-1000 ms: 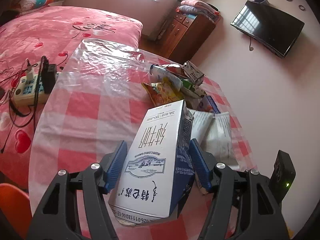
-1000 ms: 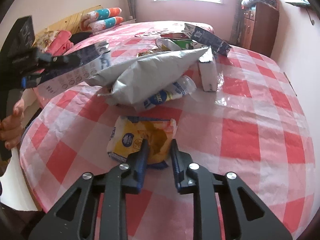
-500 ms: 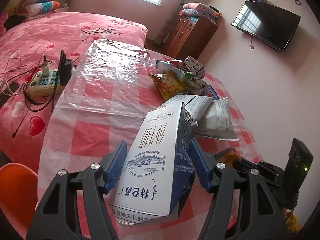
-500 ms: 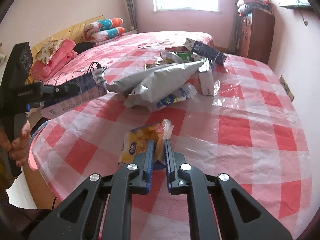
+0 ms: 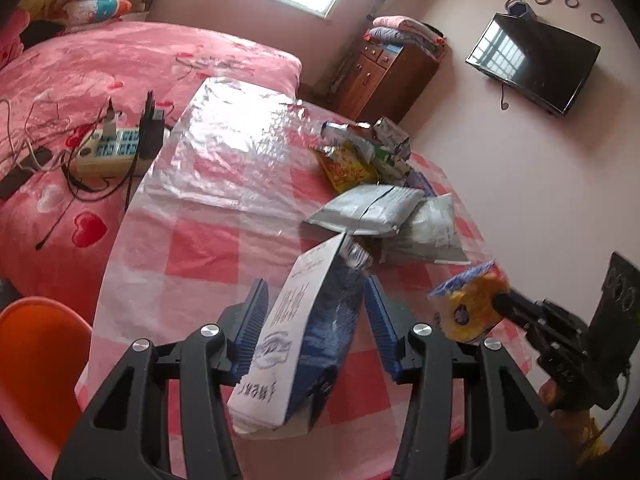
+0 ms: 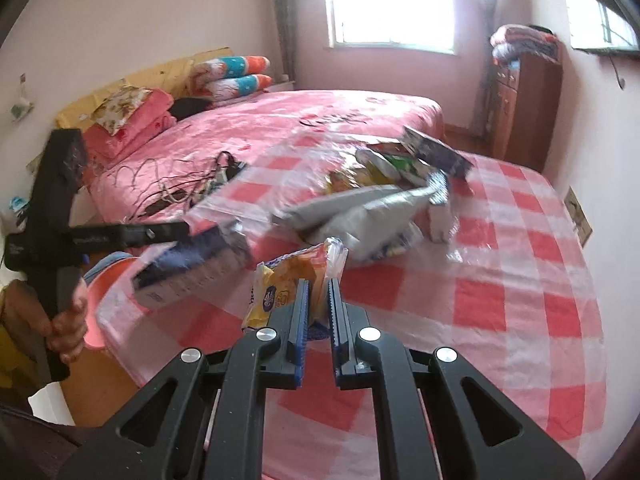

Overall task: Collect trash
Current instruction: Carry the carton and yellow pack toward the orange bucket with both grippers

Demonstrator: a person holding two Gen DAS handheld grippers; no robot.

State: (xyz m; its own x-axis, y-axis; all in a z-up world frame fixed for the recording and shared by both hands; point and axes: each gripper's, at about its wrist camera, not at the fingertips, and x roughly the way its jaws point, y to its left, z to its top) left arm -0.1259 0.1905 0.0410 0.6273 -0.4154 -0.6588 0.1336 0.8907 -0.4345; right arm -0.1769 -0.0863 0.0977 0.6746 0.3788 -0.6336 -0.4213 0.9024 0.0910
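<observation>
Low in the left wrist frame the left claw (image 5: 314, 320) stands spread wide, the tilted milk carton (image 5: 296, 344) loose between its blue pads, while the right claw (image 6: 318, 300) at lower centre pinches a yellow snack wrapper (image 6: 288, 280) above the checked bench (image 6: 520, 280).

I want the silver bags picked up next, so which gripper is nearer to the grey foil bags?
Left. The left gripper, its milk carton almost reaching the grey foil bags; the right gripper, holding a yellow wrapper, sits farther back.
</observation>
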